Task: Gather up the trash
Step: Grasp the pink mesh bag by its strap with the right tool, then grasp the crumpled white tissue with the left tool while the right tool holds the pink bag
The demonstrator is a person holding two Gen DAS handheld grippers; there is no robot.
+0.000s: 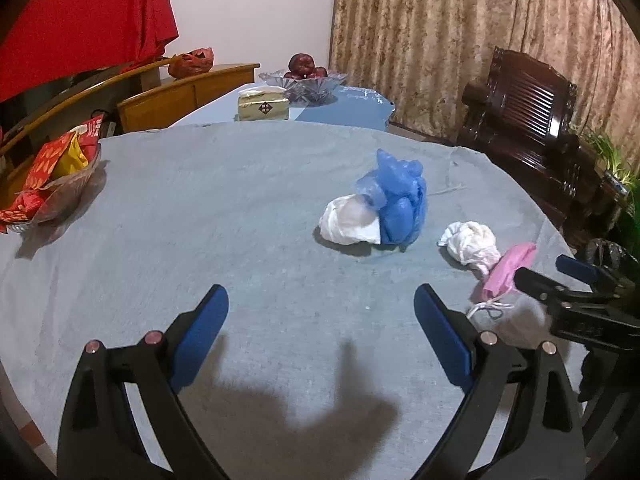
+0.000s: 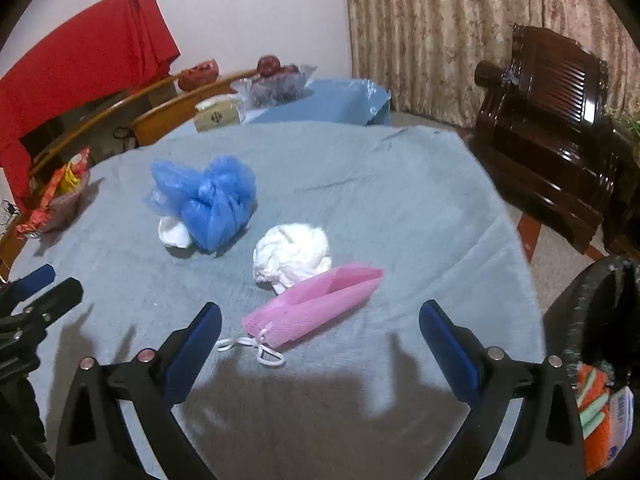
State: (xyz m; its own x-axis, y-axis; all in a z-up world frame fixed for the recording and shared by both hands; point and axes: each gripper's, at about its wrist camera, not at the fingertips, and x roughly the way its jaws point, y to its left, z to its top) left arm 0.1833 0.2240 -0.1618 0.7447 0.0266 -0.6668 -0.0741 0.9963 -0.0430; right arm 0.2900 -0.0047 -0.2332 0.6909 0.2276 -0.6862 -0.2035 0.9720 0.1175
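Note:
A crumpled blue plastic bag point(image 1: 398, 200) point(image 2: 208, 204) lies mid-table with a white wad point(image 1: 352, 222) point(image 2: 175, 233) against it. A second white crumpled wad point(image 1: 472, 242) point(image 2: 292, 256) lies nearer the right edge. A folded pink face mask point(image 1: 506, 270) point(image 2: 316, 304) with white ear loops lies beside it. My left gripper point(image 1: 320, 300) is open and empty, above bare cloth short of the trash. My right gripper point(image 2: 320, 320) point(image 1: 552, 276) is open and empty, its jaws either side of the pink mask, just short of it.
The round table has a grey-blue cloth point(image 1: 200, 220). A bowl of red snack packets point(image 1: 52, 184) sits at its left edge. A tissue box point(image 1: 262, 106) and fruit bowl point(image 1: 302, 80) stand on a far table. A dark wooden armchair point(image 2: 552, 140) is right. A black-lined bin point(image 2: 600, 320) is lower right.

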